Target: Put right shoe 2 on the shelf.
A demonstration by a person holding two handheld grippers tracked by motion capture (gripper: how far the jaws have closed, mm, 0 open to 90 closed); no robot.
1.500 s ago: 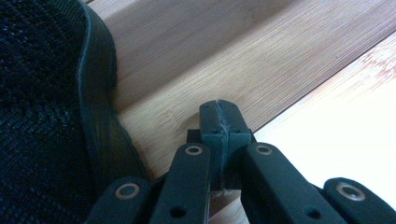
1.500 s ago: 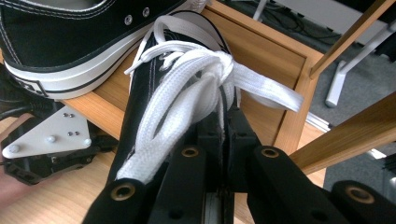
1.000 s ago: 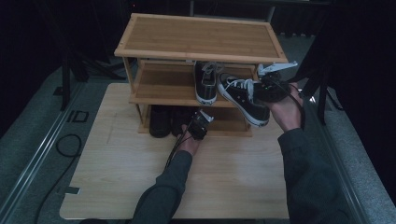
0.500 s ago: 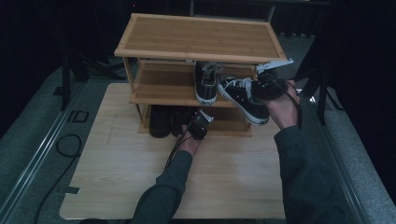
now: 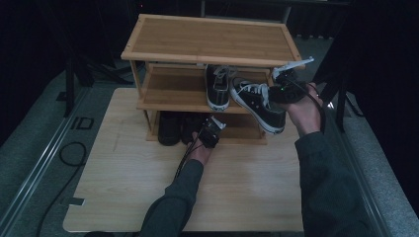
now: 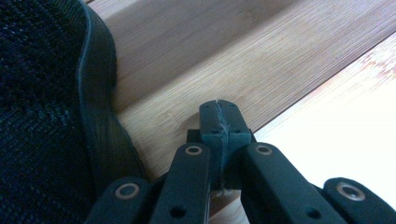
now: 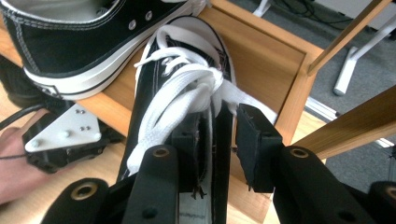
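Black canvas sneaker [image 5: 258, 103] hangs at the front edge of the middle shelf [image 5: 170, 94], beside its partner [image 5: 216, 87], with the right gripper [image 7: 212, 140] clamped on its heel collar. Such a thin hold can let the shoe twist and fall off the edge, I think. The left gripper [image 6: 219, 122], jaws pressed together on nothing, rests at the bottom shelf, so it cannot catch it.

Gripper [image 6: 219, 122] closed, beside black shoe [image 6: 46, 116], bamboo shelf [image 6: 210, 51].

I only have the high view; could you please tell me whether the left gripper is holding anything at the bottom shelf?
Observer: No. The left gripper is shut on nothing, right beside a black shoe.
Operator: Thank you. And how is the other one gripping?
Observer: The right gripper has one jaw inside the sneaker and one outside its wall; its jaws have just been opening slightly.
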